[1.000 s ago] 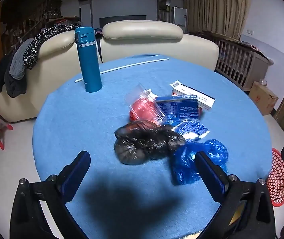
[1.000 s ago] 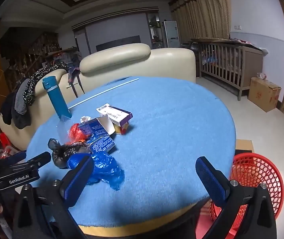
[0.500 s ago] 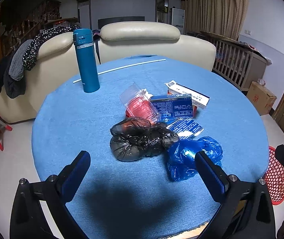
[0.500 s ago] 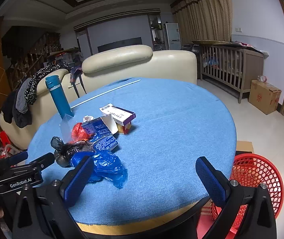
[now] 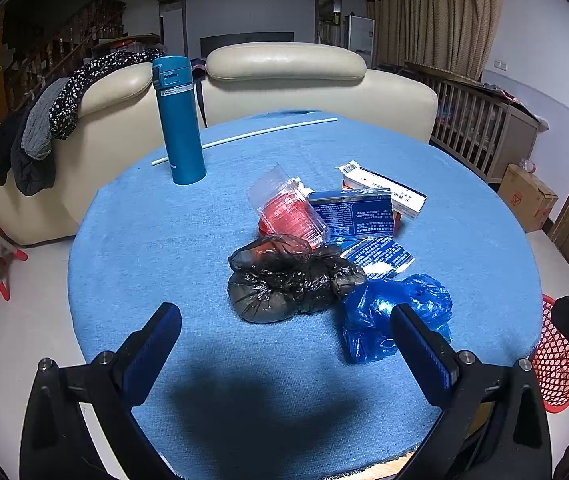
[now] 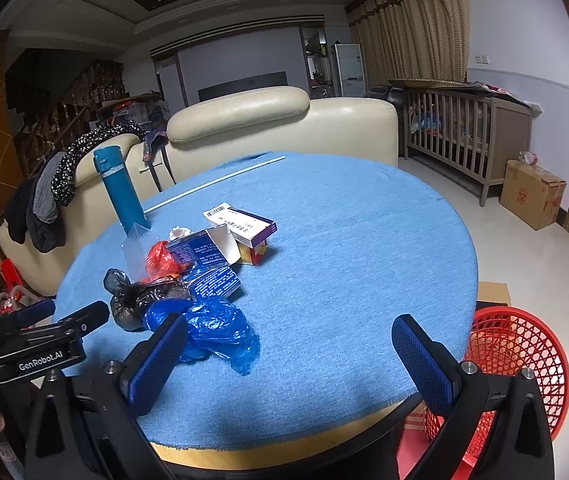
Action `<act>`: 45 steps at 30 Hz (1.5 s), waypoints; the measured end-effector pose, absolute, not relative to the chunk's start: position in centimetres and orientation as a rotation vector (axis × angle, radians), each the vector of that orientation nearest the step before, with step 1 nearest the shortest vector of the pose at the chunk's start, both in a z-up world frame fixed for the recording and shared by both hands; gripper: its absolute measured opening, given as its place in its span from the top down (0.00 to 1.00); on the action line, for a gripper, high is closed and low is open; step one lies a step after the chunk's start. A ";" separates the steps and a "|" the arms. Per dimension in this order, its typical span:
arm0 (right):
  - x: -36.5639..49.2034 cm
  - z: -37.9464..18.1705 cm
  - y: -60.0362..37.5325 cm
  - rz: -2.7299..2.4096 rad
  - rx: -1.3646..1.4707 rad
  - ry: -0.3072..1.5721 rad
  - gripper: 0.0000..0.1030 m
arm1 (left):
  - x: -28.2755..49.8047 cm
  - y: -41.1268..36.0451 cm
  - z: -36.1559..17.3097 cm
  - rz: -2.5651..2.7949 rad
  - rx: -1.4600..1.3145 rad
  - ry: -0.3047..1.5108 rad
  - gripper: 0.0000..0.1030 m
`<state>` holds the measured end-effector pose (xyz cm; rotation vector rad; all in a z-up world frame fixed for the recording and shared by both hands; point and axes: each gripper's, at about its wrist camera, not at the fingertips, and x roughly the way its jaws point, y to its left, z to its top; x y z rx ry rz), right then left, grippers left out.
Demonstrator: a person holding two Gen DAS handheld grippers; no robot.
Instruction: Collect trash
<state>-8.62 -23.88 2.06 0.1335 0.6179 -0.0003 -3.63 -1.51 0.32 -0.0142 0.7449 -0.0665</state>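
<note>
A pile of trash lies on the round blue table [image 5: 164, 248]: a black plastic bag [image 5: 288, 280], a crumpled blue bag [image 5: 396, 316], a clear wrapper over something red [image 5: 288, 212], blue cartons [image 5: 356, 212] and a white box [image 5: 384, 188]. The pile also shows in the right wrist view, with the blue bag [image 6: 216, 328] nearest. My left gripper [image 5: 284, 344] is open and empty, just short of the black bag. My right gripper [image 6: 284, 344] is open and empty over the table's near edge. A red mesh basket [image 6: 516, 364] stands on the floor at the right.
A tall teal flask [image 5: 178, 120] stands upright at the table's far left, with a thin white rod [image 5: 244, 140] behind it. A cream sofa [image 5: 284, 76] with clothes draped over it stands beyond. A cot [image 6: 468, 136] and a cardboard box [image 6: 532, 192] are at the right.
Both grippers have drawn back and risen a little from the table, so the trash pile looks slightly farther off. Nothing on the table has moved.
</note>
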 end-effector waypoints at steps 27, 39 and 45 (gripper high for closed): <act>-8.7 1.8 -24.6 -0.023 0.148 0.609 0.00 | -3.4 -0.4 -0.2 -0.069 -0.093 0.777 0.00; -9.7 0.7 -28.5 -0.091 0.223 0.605 0.00 | -1.3 -9.6 -0.4 -0.314 0.220 0.797 0.00; -9.9 -0.7 -31.1 -0.144 0.289 0.627 0.00 | 0.0 -13.2 -1.6 -0.496 0.578 0.860 0.00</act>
